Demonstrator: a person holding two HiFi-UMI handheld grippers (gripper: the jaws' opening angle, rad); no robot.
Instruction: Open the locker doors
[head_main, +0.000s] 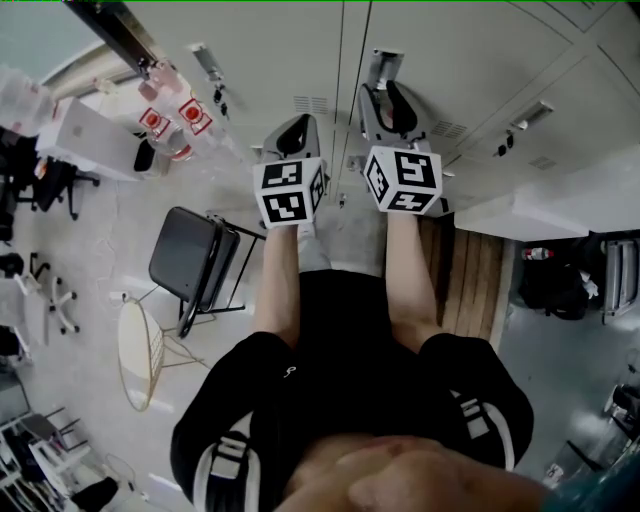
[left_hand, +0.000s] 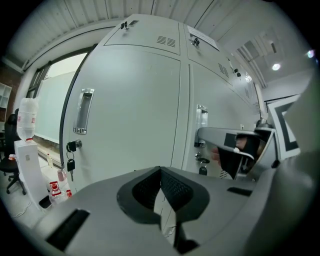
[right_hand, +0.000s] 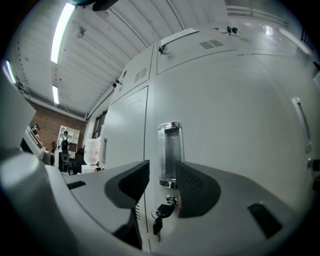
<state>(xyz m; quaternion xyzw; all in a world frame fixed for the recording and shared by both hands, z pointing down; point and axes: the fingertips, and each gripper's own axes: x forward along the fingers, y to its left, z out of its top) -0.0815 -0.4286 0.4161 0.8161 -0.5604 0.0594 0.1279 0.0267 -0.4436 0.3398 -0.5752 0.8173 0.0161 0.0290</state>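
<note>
The right claw has its jaws wide apart, with nothing pressed between them, in front of a pale grey metal locker door that is shut. Seen through the gap between the jaws is that door's recessed chrome handle. A bunch of black-headed keys hangs from the lock just below it. The left claw has its jaws together and empty. It faces the neighbouring grey locker door, also shut, whose slim chrome handle lies off to the left. In the head view, both claws are held side by side before the lockers.
</note>
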